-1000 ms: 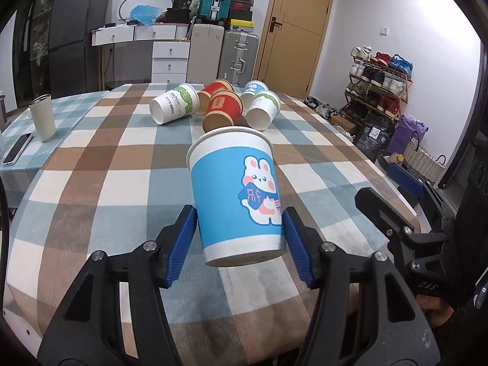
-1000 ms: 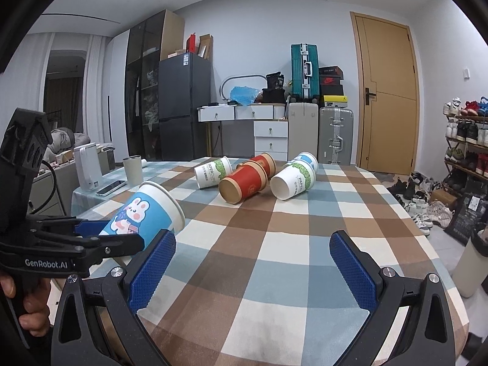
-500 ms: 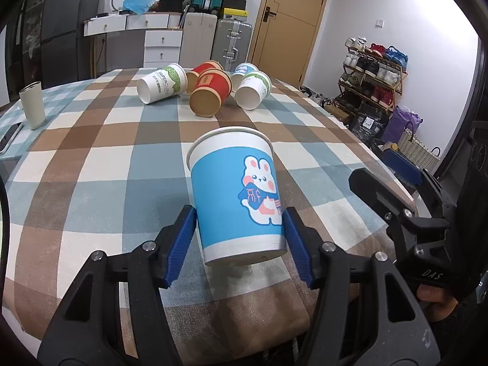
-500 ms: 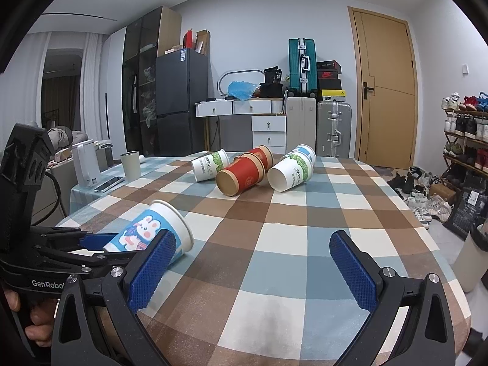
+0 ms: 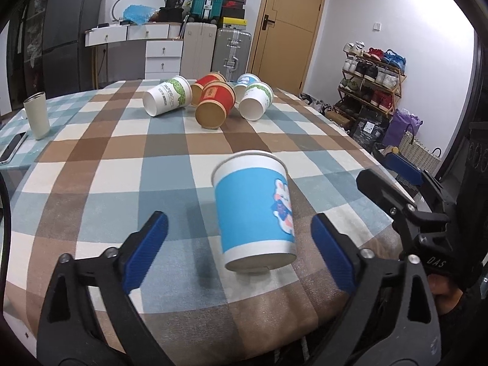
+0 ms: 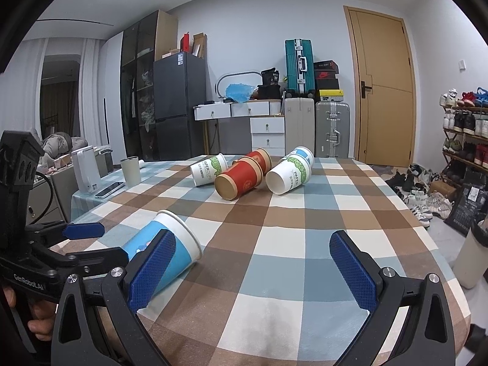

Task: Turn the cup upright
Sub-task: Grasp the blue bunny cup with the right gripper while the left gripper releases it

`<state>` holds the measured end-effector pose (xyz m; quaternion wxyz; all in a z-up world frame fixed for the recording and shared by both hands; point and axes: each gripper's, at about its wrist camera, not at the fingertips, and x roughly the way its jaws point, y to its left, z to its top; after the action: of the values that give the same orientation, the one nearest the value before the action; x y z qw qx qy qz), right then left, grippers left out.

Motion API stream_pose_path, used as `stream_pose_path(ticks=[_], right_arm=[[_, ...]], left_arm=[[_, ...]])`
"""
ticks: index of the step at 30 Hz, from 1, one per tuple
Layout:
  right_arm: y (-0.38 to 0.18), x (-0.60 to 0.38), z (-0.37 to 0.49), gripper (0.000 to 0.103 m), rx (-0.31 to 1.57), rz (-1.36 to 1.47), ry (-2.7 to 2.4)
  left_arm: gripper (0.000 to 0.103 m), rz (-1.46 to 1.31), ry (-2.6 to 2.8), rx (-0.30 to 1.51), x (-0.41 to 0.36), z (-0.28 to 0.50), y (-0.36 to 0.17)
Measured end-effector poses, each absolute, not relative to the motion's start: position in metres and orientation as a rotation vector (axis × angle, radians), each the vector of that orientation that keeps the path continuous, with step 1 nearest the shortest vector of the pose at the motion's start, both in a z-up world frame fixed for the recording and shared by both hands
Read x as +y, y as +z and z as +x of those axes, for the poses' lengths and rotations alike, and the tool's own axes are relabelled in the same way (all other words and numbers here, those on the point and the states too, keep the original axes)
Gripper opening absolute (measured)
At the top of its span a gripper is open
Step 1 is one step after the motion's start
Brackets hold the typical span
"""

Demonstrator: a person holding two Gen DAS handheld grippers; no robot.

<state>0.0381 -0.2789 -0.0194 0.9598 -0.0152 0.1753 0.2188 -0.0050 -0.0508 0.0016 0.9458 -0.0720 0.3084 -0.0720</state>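
A blue paper cup with a rabbit print (image 5: 254, 210) stands upright on the checked tablecloth (image 5: 122, 164) near the front edge, mouth up. My left gripper (image 5: 241, 244) is open, its blue pads apart on either side of the cup and not touching it. The cup also shows in the right wrist view (image 6: 174, 244), partly behind my right gripper's left pad. My right gripper (image 6: 253, 271) is open and empty, to the right of the cup.
Several paper cups lie on their sides at the far end: a white-green one (image 5: 166, 99), a red one (image 5: 215, 105), another white-green one (image 5: 256, 99). A beige tumbler (image 5: 36, 116) and a phone (image 5: 10, 151) sit at the left. The table's front edge is close.
My left gripper has opened and let go of the blue cup, which now stands on the table. The cup sits a little right of centre between the pads.
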Motion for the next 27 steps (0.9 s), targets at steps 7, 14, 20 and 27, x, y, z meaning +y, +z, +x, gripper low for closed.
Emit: stream_pose_path(ticks=[7,14,20,27], right_arm=[[-0.016,-0.273,0.045,0.103,0.441,0.015,0.473],[-0.016,-0.255,0.055,0.103,0.563,0.064,0.515],[-0.021,-0.233,0.063,0.103,0.637,0.052,0.544],[-0.028,-0.215,0.088,0.103,0.788,0.118,0.578]], left_arm=[[0.102,-0.127,-0.134,0.576,-0.034,-0.018,0.01],[0.102,-0.121,-0.096,0.558,-0.008,-0.023,0.011],[0.102,-0.093,-0.073,0.536,0.002,-0.026,0.01],[0.102,-0.069,-0.057,0.527,0.005,-0.028,0.007]])
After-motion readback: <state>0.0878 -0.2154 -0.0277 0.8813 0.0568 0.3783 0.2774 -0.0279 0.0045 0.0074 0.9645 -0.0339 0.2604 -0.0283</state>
